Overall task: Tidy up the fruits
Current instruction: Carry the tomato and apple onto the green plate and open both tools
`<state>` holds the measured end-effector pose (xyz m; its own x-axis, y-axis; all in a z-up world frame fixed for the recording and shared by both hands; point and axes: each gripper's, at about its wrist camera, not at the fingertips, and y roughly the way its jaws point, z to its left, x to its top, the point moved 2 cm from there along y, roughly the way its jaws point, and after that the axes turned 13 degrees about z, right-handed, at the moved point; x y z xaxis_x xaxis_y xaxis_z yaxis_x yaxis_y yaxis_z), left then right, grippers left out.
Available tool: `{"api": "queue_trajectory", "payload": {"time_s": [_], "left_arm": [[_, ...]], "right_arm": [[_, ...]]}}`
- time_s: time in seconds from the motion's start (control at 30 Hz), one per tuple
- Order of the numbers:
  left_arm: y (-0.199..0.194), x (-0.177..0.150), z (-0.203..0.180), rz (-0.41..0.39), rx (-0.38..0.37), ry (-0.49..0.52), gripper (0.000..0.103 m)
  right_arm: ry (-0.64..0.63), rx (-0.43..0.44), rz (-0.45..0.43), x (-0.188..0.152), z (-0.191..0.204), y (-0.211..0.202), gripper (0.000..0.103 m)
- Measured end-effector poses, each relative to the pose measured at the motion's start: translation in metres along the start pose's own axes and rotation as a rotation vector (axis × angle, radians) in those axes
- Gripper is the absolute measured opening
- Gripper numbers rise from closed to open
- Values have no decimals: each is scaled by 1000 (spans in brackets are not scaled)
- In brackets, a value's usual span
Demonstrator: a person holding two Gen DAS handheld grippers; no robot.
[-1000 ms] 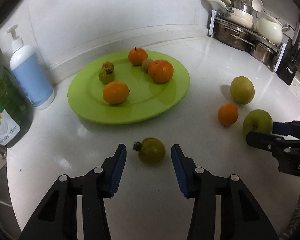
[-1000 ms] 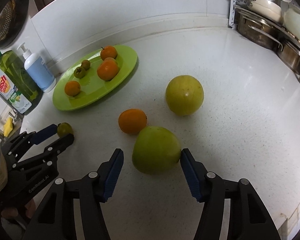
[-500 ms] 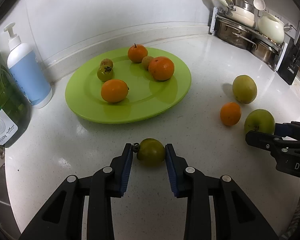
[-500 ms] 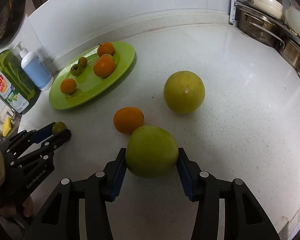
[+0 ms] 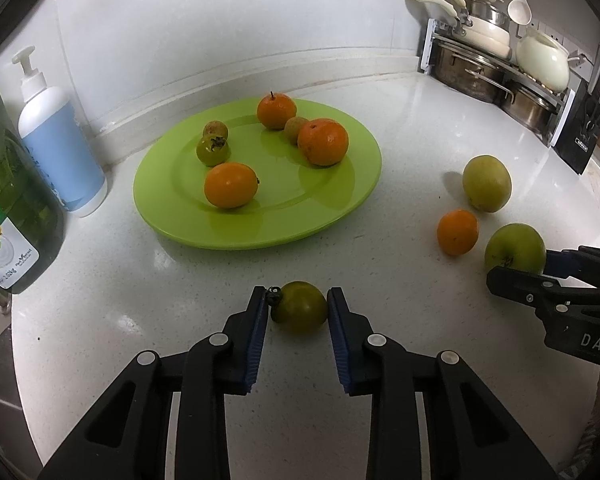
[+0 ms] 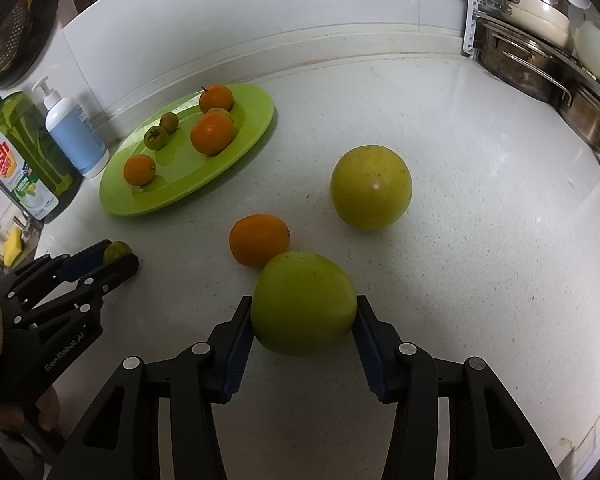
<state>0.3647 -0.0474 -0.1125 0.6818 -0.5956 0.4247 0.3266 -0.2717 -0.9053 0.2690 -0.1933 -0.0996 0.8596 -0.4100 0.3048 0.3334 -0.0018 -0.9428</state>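
- The left tongs [image 5: 298, 312] are clamped on a small green fruit [image 5: 300, 307] with a dark dried stalk cap; it sits on the white speckled counter [image 5: 380, 420], just in front of the plate, with both blue ribbed pads against its sides.
- The right tongs [image 6: 304, 320] grip a green apple [image 6: 304, 302], smooth and matte, its sides pressed by both pads; it rests on the counter touching an orange [image 6: 259, 239].
- A bigger yellow-green fruit [image 6: 371, 187] (round, with faint spots) lies apart, beyond the apple.
- The lime-green plate [image 5: 332, 216] is round, glossy and shallow, and stands near the back wall.
- On the plate: three oranges, one [image 5: 231, 185] near the front, one with a stalk [image 5: 277, 110] at the back, one [image 5: 323, 142] to the right.
- Also on the plate: three small greenish-brown fruits; two at the left, one [image 5: 213, 150] with a leafy cap, and one [image 5: 296, 130] tucked between two oranges.
- Left of the plate stand a blue pump bottle [image 5: 60, 152] and a green dish-soap bottle [image 5: 4, 216].
- Steel pots [image 5: 472, 76] fill a rack in the far corner.
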Motion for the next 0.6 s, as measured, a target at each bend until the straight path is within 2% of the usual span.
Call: {"api": "queue_trajectory", "payload": {"time_s": [0.33, 0.6], "left_arm": [[-12, -2, -2, -17, 1, -36, 29], [-37, -9, -2, -52, 20, -91, 29]], "right_arm": [[-12, 9, -21, 0, -1, -6, 49], [-83, 38, -60, 2, 8, -22, 49]]}}
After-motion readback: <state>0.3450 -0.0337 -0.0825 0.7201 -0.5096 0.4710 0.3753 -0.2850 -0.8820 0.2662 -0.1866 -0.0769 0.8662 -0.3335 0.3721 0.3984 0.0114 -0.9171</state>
